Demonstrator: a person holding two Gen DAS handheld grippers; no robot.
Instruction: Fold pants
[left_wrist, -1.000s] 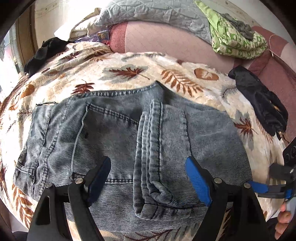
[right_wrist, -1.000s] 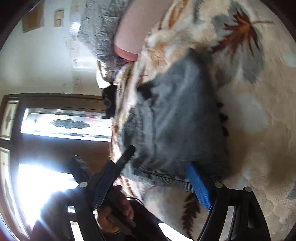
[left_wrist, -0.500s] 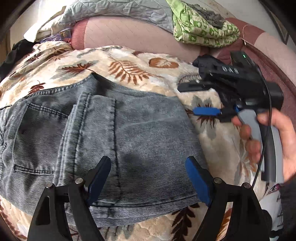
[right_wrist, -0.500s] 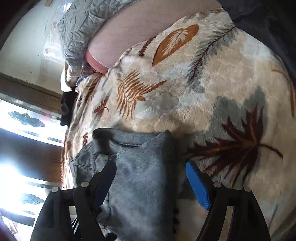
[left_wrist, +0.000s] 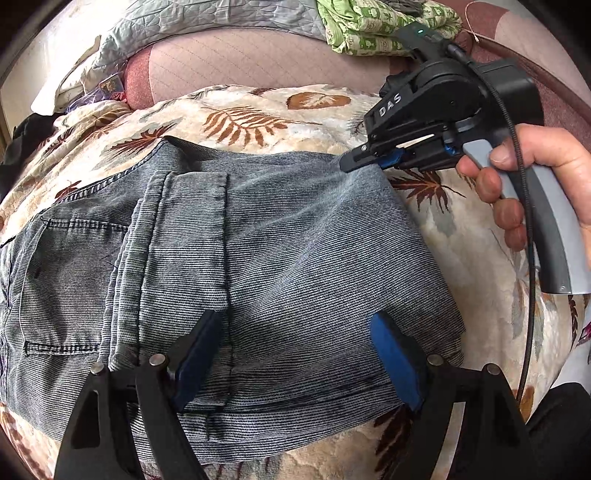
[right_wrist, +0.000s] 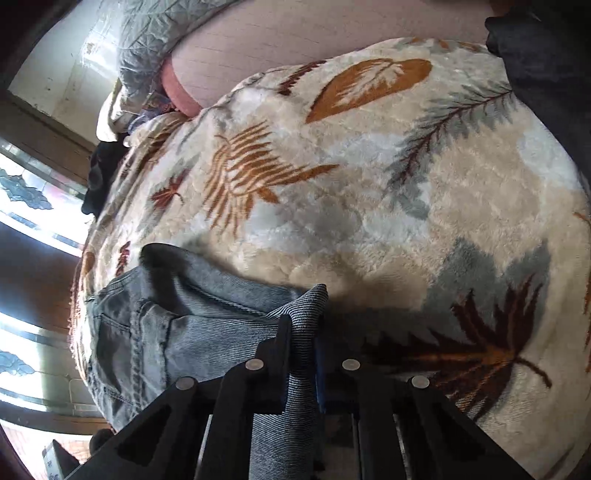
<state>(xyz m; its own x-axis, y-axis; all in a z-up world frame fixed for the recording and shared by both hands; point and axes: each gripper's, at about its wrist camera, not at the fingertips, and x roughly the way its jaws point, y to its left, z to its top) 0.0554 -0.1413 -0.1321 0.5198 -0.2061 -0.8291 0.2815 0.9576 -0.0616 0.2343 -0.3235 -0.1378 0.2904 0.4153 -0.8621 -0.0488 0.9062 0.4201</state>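
Observation:
Grey-blue denim pants (left_wrist: 258, 258) lie folded on a leaf-patterned blanket (left_wrist: 258, 107). My left gripper (left_wrist: 291, 354) is open, its blue pads straddling the near edge of the pants just above the fabric. My right gripper (left_wrist: 369, 160) is shut on the far right corner of the pants. In the right wrist view the denim corner (right_wrist: 306, 314) is pinched between my right gripper's (right_wrist: 303, 332) closed jaws, and the rest of the pants (right_wrist: 166, 317) spreads to the left.
A pink bolster (left_wrist: 258, 59), a grey quilt (left_wrist: 207, 18) and a green folded cloth (left_wrist: 369, 26) lie behind the blanket. Dark clothing (right_wrist: 546, 66) lies at the blanket's far right and more (left_wrist: 26, 133) at the far left. A window (right_wrist: 22, 206) is to the left.
My right gripper moved onto the far right corner of the pants and closed on it. My left gripper stayed open over the near edge, shifting slightly.

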